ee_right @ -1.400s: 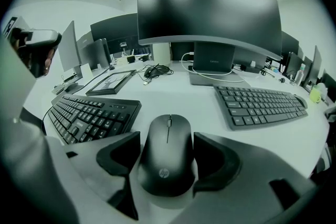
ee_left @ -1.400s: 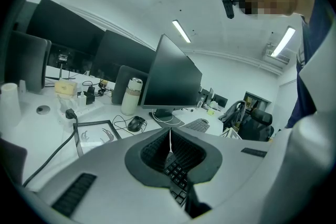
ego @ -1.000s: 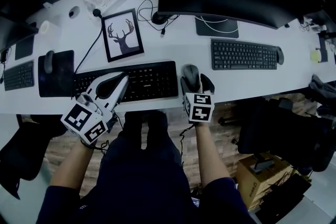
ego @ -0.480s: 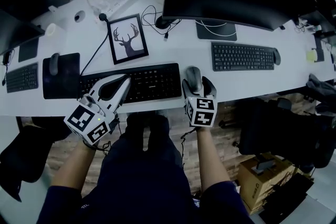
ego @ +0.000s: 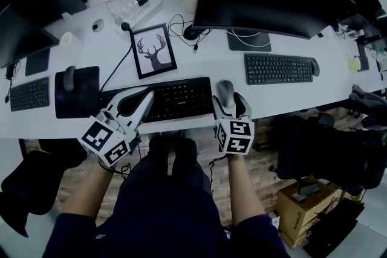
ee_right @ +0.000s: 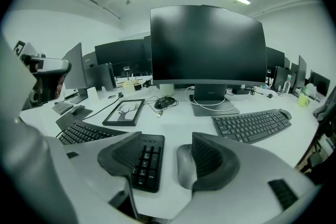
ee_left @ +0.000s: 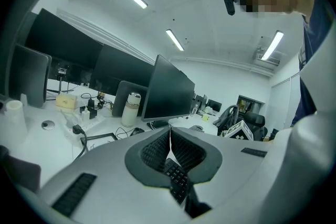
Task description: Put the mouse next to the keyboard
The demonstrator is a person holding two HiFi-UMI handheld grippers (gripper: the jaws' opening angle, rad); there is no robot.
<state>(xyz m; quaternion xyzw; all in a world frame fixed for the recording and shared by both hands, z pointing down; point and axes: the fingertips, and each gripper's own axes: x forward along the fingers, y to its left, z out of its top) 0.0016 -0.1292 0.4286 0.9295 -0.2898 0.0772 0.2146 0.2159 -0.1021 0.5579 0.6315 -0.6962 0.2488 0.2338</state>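
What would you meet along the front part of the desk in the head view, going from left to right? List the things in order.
small keyboard → mouse pad → black keyboard → grey mouse → dark keyboard

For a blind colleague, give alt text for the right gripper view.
The right gripper, jaws open but just closing slightly, holds nothing above a grey mouse lying at the right end of the black keyboard on a white desk. A dark monitor stands behind.
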